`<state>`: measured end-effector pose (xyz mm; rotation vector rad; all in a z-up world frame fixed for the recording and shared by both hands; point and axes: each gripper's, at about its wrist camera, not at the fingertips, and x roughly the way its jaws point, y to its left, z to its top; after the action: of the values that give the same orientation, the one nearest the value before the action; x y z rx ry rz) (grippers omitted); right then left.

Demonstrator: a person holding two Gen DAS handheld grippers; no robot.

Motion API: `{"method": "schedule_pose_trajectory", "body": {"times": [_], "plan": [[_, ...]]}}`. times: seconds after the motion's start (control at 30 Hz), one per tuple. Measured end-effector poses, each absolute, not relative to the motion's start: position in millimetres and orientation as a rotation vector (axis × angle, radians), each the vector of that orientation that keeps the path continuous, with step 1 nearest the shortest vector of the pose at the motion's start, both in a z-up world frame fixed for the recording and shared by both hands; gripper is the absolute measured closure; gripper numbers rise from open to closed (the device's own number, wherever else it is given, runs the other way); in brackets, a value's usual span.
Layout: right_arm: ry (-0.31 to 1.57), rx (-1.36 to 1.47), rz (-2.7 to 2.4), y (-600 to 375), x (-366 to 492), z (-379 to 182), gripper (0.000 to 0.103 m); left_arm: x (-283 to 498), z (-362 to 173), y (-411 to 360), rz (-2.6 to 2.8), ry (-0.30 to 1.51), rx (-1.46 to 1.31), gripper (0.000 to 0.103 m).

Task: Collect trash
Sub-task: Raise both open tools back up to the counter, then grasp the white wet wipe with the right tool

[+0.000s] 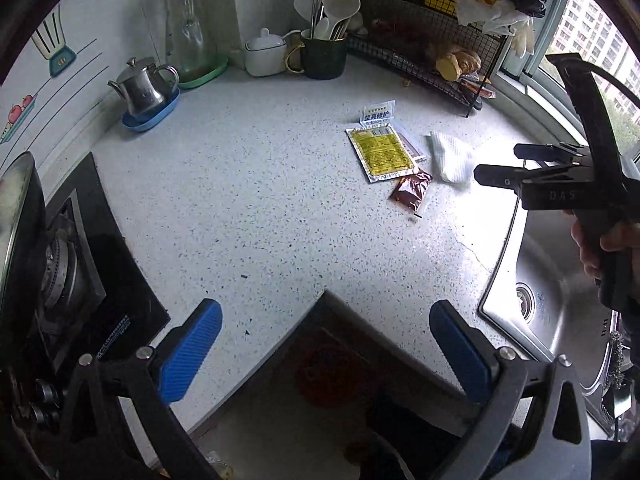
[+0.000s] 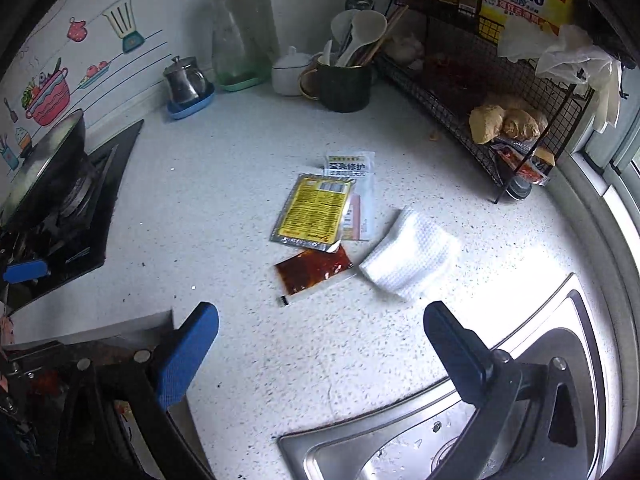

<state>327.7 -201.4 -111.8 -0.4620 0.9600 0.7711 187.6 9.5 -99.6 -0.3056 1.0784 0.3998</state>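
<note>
Trash lies in a cluster on the speckled counter (image 1: 260,200): a yellow packet (image 1: 380,154) (image 2: 316,210), a white sachet (image 1: 378,113) (image 2: 350,166) behind it, a brown sauce packet (image 1: 411,190) (image 2: 314,274) and a folded white paper towel (image 1: 450,158) (image 2: 412,258). My left gripper (image 1: 326,354) is open and empty above the counter's front edge, well short of the trash. My right gripper (image 2: 320,354) is open and empty, just short of the sauce packet and towel. It shows side-on in the left wrist view (image 1: 496,164), next to the towel.
A steel sink (image 1: 560,300) (image 2: 440,440) lies right of the trash. A gas stove (image 1: 72,280) (image 2: 68,208) with a pan is at left. A kettle (image 1: 142,86), a glass bottle (image 1: 188,28), a utensil cup (image 1: 324,54) and a wire rack (image 1: 432,40) line the back.
</note>
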Motion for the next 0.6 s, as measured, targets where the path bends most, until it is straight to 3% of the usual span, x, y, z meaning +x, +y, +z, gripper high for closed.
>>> {"method": "schedule_pose_trajectory", "body": {"times": [0.3,0.6], "plan": [[1.098,-0.483,0.708,-190,413,-158,0.001,213,-120,31,0.396,1.115,-0.360,0.000],[1.140,-0.543,0.680,-184,429,-184,0.019,223,-131,41,0.405,1.156,-0.364,0.000]]}}
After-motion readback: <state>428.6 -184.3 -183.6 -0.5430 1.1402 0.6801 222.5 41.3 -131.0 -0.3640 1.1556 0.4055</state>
